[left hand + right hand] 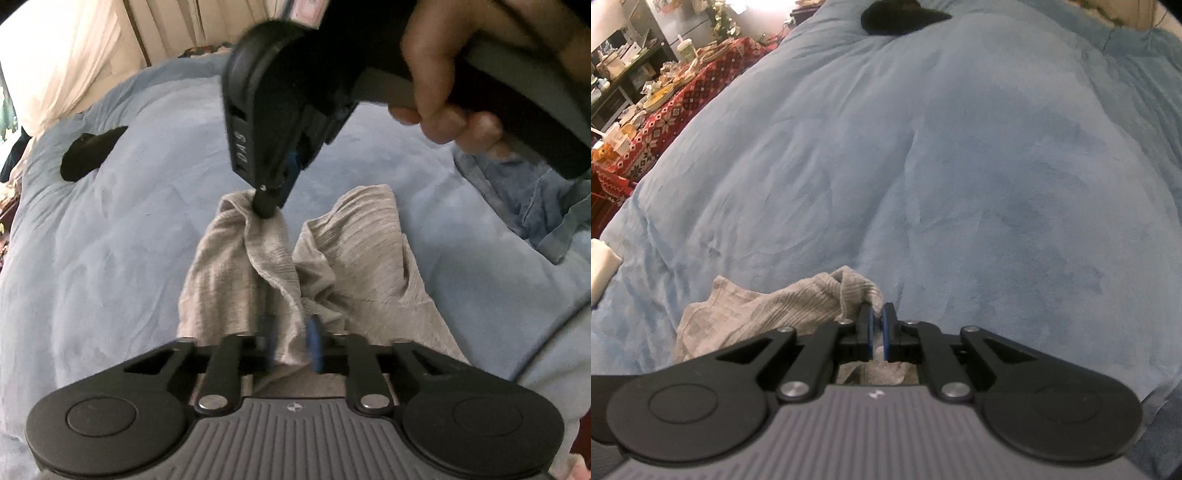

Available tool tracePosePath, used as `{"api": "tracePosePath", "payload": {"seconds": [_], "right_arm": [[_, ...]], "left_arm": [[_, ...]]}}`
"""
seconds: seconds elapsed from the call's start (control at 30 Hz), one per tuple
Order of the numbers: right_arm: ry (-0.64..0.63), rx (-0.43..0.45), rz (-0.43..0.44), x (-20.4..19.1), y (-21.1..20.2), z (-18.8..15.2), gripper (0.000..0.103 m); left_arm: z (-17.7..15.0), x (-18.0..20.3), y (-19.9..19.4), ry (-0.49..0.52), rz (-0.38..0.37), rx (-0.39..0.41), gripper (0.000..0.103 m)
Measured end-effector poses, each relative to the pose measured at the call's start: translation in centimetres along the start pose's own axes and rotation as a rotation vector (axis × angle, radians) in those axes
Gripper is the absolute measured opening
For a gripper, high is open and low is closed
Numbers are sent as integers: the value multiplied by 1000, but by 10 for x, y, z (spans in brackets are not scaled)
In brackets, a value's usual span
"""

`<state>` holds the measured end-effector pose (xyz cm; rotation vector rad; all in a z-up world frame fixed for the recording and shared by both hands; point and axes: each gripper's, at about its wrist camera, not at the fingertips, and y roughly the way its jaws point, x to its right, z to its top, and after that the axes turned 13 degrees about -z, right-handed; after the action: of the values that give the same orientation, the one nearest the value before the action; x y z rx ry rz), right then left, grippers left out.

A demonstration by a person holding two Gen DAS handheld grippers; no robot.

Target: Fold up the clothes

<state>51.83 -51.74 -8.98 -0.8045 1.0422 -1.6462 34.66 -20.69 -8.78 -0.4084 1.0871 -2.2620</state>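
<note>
Over the blue duvet, both my grippers, left and right, angle downward, clamped on the grey ribbed garment (black item beyond).

I see a bed covered by a light blue plush blanket, rumpled into soft ridges. Near its far edge lies a small black item; I cannot tell what it is. At the blanket's right edge in my left wrist view sits a crumpled blue denim piece. Beyond the bed's far end hang cream curtains. Off the bed's left side in my right wrist view stands a surface under a red patterned cloth, crowded with small clutter too blurred to name, and behind it dark shelving. A white object pokes in at the left edge.
</note>
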Motion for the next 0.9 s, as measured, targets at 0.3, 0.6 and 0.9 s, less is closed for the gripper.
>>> {"api": "tracePosePath", "payload": {"seconds": [0.3, 0.6, 0.9], "right_arm": [[-108, -54, 132, -20, 2, 32, 5], [-342, -183, 186, -67, 44, 76, 5], [-417, -242, 207, -83, 47, 90, 5]], "left_arm": [[-21, -55, 19, -23, 151, -88, 6], [-31, -82, 3, -79, 151, -110, 10], [-12, -45, -18, 3, 2, -39, 13]]}}
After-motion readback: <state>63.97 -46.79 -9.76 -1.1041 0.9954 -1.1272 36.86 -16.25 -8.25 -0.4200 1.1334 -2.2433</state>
